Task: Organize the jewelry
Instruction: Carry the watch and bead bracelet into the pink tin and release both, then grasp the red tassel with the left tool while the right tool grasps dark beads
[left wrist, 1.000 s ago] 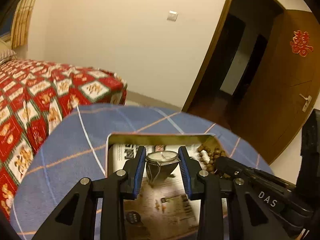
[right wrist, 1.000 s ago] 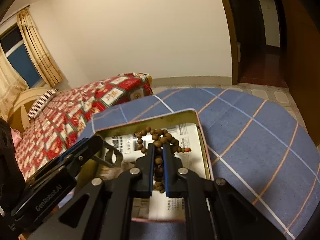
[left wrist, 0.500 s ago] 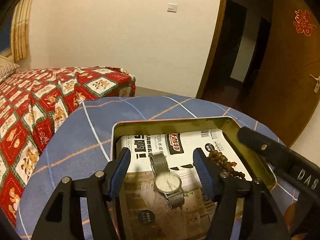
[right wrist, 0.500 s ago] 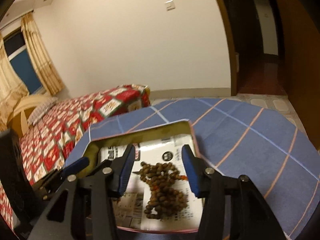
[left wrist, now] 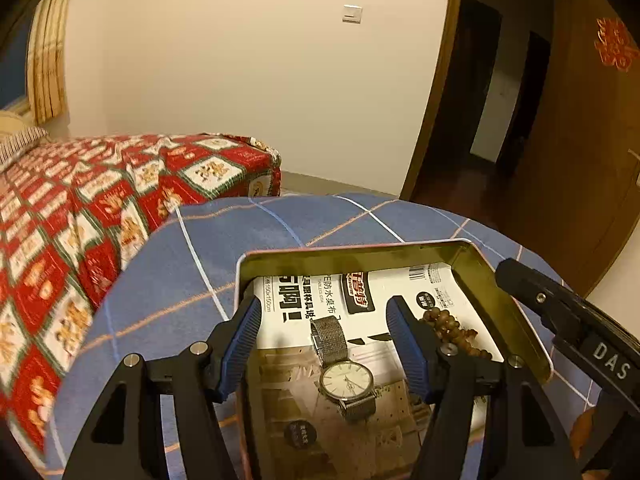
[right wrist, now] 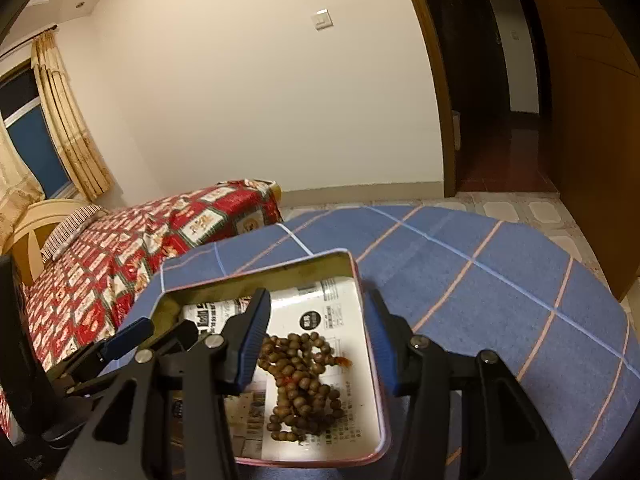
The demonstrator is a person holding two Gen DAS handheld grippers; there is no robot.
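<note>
A silver wristwatch (left wrist: 344,372) with a mesh band lies flat in an open metal tin (left wrist: 360,254) lined with printed paper. A brown wooden bead string (right wrist: 298,384) lies piled in the right part of the same tin (right wrist: 256,278); it also shows in the left wrist view (left wrist: 450,326). My left gripper (left wrist: 325,338) is open and empty above the watch. My right gripper (right wrist: 316,338) is open and empty above the beads. The right gripper's body (left wrist: 568,320) shows at the right of the left wrist view.
The tin sits on a round table with a blue checked cloth (right wrist: 500,280). A bed with a red patterned cover (left wrist: 100,208) stands to the left. An open doorway (right wrist: 504,80) and a wooden door (left wrist: 580,140) are behind the table.
Both grippers opened: the left let the watch down into the tin, the right dropped the beads there. Both have since drawn back and up a little.
</note>
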